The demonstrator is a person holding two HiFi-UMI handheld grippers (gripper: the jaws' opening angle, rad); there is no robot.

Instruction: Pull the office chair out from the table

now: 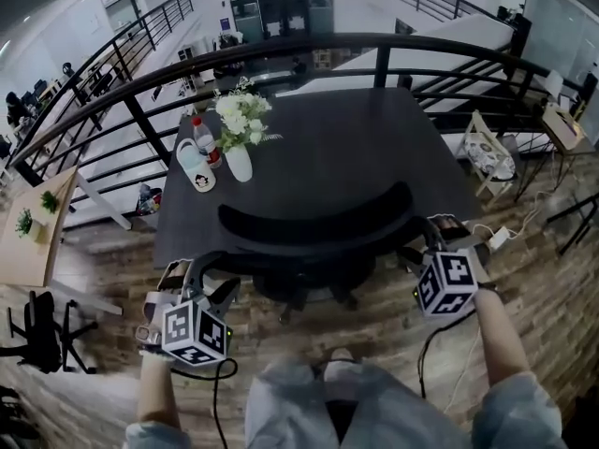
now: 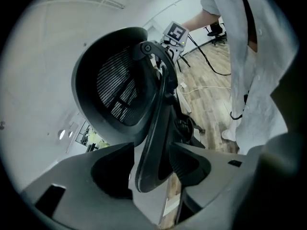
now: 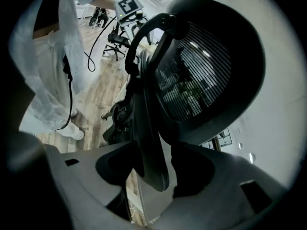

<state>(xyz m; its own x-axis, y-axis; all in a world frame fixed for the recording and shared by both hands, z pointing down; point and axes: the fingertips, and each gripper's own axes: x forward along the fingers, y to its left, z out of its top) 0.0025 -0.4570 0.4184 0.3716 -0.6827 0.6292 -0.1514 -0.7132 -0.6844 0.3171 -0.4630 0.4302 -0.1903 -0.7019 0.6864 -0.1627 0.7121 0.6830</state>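
Now my 2 grippers are unclenched. The left gripper [image 1: 199, 277] straddles the office chair's [image 1: 314, 218] back edge at 8 o'clock and the right gripper [image 1: 438, 230] straddles it at 4 o'clock, with the pads not squeezing. The chair sits tucked against the near edge of the dark matte table [image 1: 374, 148]. Wood-plank floor [image 1: 393, 330] lies open at 6 o'clock, and a black railing [image 1: 281, 50] curves round at 12. The backrest is ribbed mesh in a smooth curved frame.

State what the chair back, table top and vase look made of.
Chair back: black mesh, see-through ribbing, in a smooth matte frame, likely plastic. Table top: dark, matte, even; laminate or painted wood, unclear. Vase: white, smooth, probably ceramic.
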